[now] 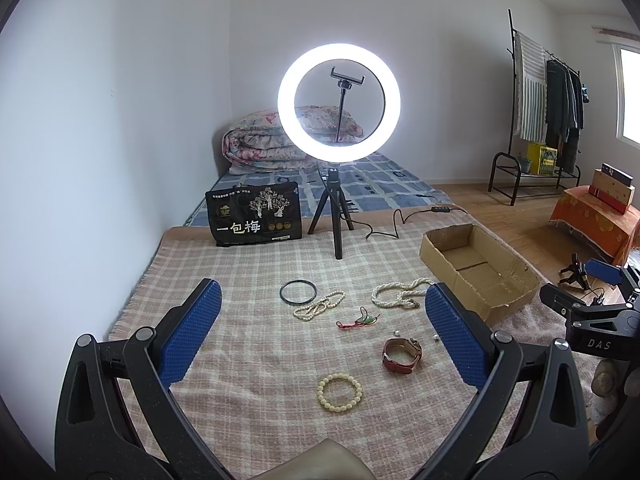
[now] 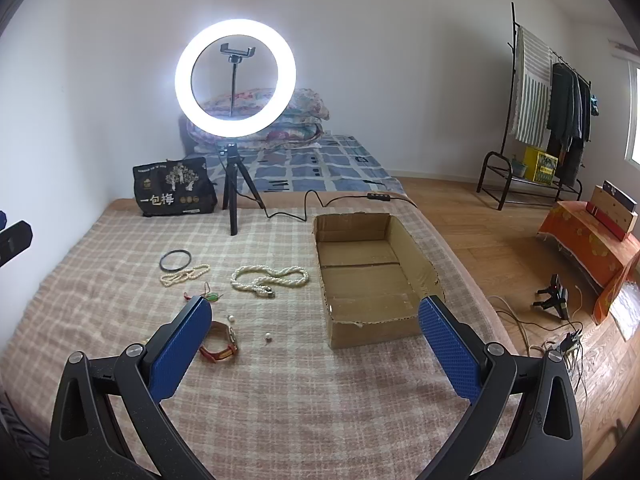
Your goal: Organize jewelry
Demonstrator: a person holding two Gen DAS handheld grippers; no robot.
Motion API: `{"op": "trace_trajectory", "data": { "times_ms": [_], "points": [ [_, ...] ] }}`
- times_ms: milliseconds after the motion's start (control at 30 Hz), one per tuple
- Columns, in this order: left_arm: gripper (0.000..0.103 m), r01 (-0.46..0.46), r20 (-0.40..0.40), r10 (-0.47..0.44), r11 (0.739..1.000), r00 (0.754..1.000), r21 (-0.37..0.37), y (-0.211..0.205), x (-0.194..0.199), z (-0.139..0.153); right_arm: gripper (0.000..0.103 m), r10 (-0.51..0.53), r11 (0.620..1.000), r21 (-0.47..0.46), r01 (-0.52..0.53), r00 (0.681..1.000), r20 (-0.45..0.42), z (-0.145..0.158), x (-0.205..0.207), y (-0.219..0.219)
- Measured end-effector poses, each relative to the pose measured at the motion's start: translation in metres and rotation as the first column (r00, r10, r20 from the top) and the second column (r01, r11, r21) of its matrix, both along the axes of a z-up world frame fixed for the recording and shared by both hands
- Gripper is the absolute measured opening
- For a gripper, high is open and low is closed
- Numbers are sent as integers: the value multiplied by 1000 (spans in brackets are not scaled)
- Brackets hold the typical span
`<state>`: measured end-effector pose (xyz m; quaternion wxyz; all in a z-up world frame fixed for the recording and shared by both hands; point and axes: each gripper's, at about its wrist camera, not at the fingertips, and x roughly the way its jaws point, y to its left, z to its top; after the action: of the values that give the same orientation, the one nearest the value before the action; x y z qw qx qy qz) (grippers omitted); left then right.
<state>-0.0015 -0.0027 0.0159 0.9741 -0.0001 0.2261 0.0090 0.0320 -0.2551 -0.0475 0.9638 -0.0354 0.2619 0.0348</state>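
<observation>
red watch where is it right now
The red watch lies on the plaid blanket in the left wrist view, right of centre, between the cream bead bracelet and the red-green cord.

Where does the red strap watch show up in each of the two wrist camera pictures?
Left wrist view: the watch lies lower right of centre, in plain sight on the blanket.
Right wrist view: the watch lies lower left, partly behind a blue finger.
Shared landmark: the cardboard box.

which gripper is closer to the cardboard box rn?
Right. The right gripper hovers open just before the cardboard box; the left gripper, also open, sits further left over the jewelry.
</observation>
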Motion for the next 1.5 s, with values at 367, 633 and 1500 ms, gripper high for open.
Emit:
{"op": "trace_trajectory", "data": {
  "times_ms": [367,633,1500],
  "points": [
    [103,-8,-11,8,1000,1000,-4,14,14,2,103,5,1000,3,-5,1000,-19,-4,9,5],
    [103,-70,-26,70,998,997,1,34,29,-12,102,-6,1000,23,7,999,-42,-15,27,3],
    [71,22,-407,-62,995,911,-102,57,90,-125,89,252,965,28,-259,898,-360,-106,109,64]
  ]
}}
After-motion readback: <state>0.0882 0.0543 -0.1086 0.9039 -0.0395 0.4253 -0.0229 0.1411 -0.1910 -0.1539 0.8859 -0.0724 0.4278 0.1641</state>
